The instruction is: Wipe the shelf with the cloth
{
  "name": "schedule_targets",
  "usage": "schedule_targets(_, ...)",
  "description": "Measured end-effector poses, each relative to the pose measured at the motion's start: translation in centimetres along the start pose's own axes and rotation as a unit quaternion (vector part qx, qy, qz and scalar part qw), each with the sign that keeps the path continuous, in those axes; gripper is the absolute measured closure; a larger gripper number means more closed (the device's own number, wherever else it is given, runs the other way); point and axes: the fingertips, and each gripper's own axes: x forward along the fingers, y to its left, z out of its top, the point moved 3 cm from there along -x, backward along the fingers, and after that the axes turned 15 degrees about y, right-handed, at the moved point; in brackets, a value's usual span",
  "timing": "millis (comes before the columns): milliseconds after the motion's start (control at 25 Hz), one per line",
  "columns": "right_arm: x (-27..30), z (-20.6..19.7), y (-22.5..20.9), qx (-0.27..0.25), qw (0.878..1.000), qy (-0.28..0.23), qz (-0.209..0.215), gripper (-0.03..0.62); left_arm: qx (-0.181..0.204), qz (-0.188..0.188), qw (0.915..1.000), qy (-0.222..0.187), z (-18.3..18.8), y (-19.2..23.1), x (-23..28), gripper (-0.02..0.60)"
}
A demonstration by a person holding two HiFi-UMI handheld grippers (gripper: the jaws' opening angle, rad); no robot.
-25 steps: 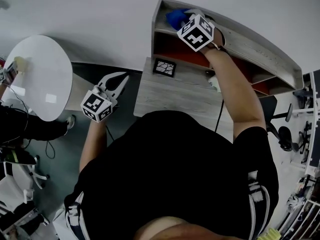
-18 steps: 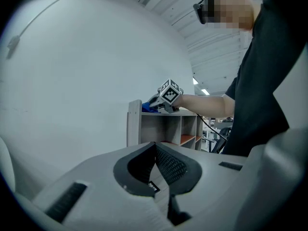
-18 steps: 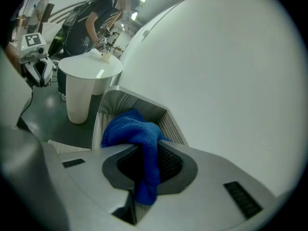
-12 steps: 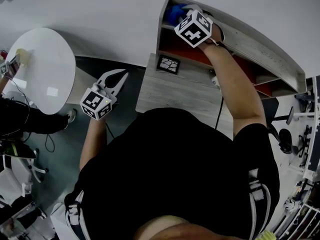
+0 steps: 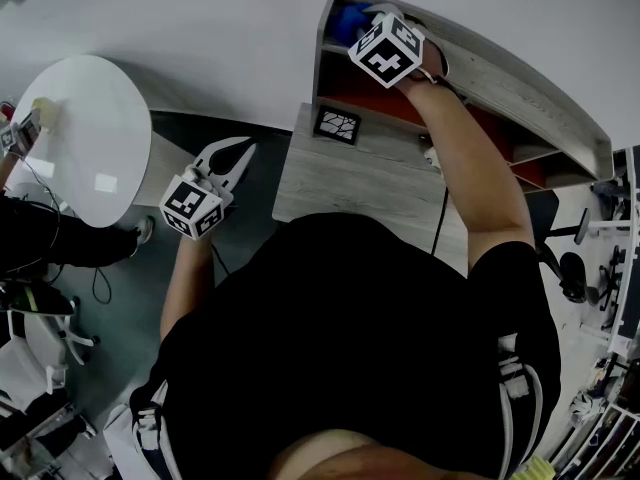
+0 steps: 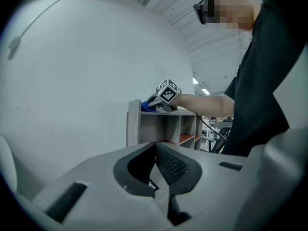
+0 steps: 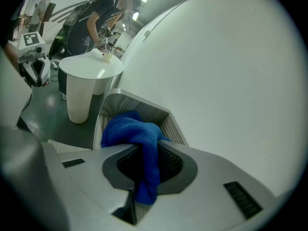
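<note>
Right gripper (image 7: pixel 144 150) jaws clamp blue terry cloth (image 7: pixel 126 129), bunched ahead; it slid toward grey wooden shelf (image 5: pixel 520 90) end, stroke nearly done. Left gripper (image 6: pixel 155 144) jaws closed, empty.

The grey wooden shelf unit's top board (image 5: pixel 520 78) runs open toward 4 o'clock from the right claw (image 5: pixel 362 20), which grips the blue cloth (image 7: pixel 134 134). The white wall (image 5: pixel 200 18) closes it off at 12 o'clock. Below, the grey wooden desk (image 5: pixel 340 183) lies open apart from a small black-and-white patterned square (image 5: pixel 337 125). The white round table (image 5: pixel 85 138) stands well apart at 9 o'clock.
</note>
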Motion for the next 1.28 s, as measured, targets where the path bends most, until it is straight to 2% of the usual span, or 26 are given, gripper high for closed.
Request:
schedule_targets(320, -0.7, -0.5, -0.1, 0.000, 1.000, 0.008, -0.010, 0.542, 0.001, -0.007, 1.0000, 0.002, 0.0, 0.0, 0.2, 0.565)
schedule_targets(680, -4.3, -2.1, -0.7, 0.022, 0.999, -0.009, -0.023, 0.542, 0.017, -0.036, 0.9992, 0.009, 0.6, -1.0, 1.9, 0.565)
schedule_targets(920, -6.6, -4.7, -0.8, 0.038, 0.999, -0.013, -0.034, 0.542, 0.033, -0.057, 0.9978, 0.010, 1.9, -1.8, 4.0, 0.565)
schedule_targets(1280, -11.0, -10.4, -0.5, 0.079, 0.995, -0.014, -0.052, 0.542, 0.069, -0.113, 0.9910, 0.019, 3.5, -4.5, 7.8, 0.565)
